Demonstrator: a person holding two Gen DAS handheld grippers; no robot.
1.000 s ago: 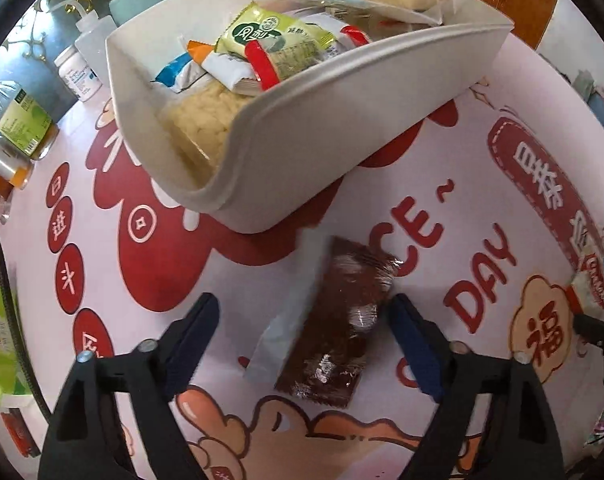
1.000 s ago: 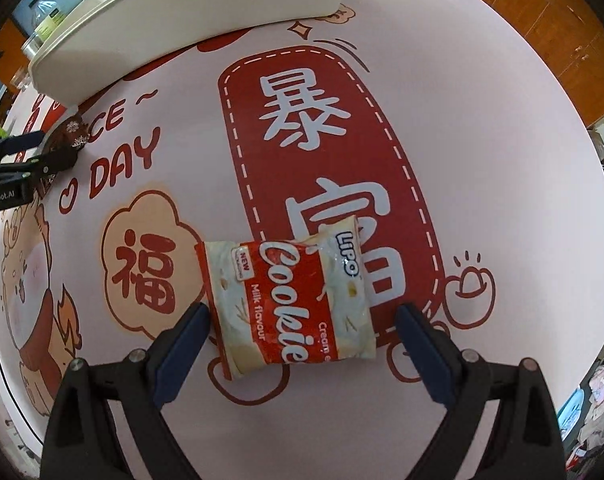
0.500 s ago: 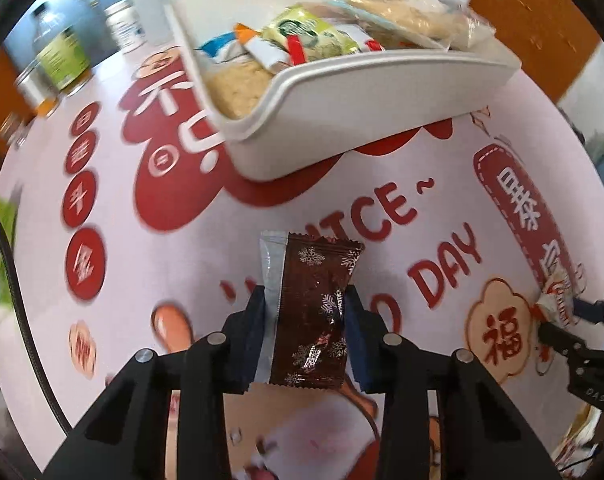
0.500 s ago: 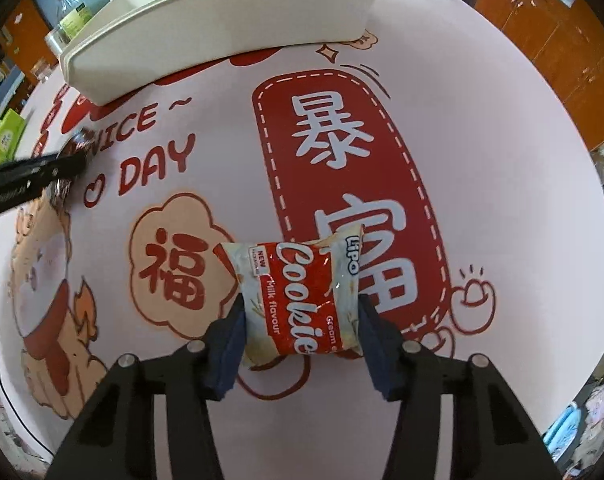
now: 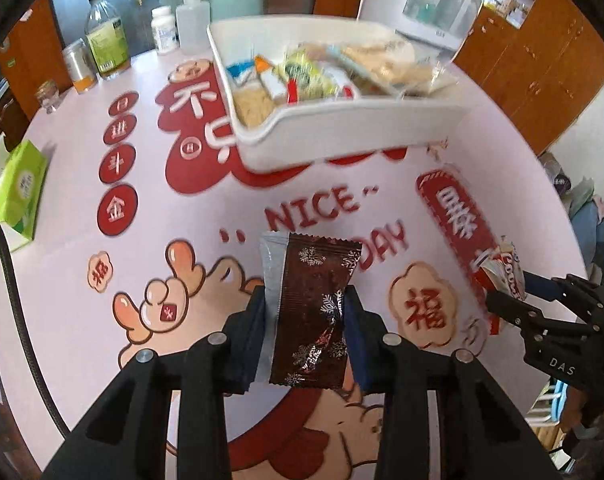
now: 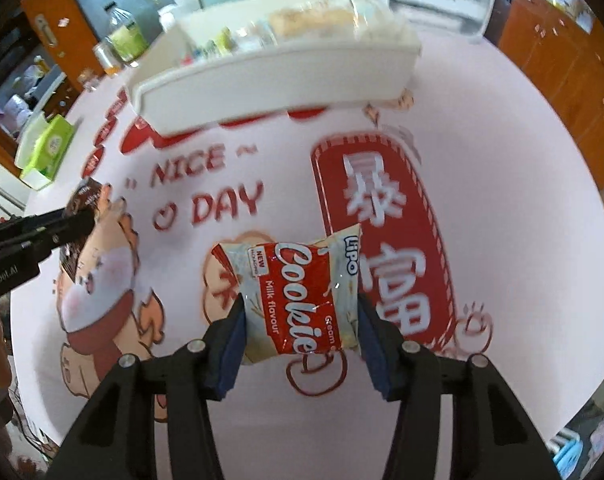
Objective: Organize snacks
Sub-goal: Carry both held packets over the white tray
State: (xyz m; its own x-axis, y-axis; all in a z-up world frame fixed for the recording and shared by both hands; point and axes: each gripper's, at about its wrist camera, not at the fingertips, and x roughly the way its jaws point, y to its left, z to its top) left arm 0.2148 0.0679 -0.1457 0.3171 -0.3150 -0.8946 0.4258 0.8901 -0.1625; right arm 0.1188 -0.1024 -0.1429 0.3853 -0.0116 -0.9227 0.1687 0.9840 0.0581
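Left gripper (image 5: 306,322) is pinching the brown snowflake wrapper (image 5: 312,312), jaws having just closed on it; the packet is clear of the pink printed table (image 5: 82,340) and stands up out of the pads. Risk: the grip sits on the lower half only, and foil is slick, so a fast swing toward the white bin (image 5: 342,136) could let it pivot or slide out. The silver flap on its left edge (looks like a loose seam) may snag the bin rim on the way in.

The bin is already piled with snack packets (image 5: 302,76). Dropping from height could bounce a new one off the heap and over the low front lip.

Right gripper (image 6: 300,326) has just closed on the red-and-white cookie packet (image 6: 298,300) and clamps it, also off the table. It's an air-filled pouch, so hard squeeze could crush the biscuits; light squeeze could let it squirt free.

Both hands converge on one bin: collision risk if they arrive together.
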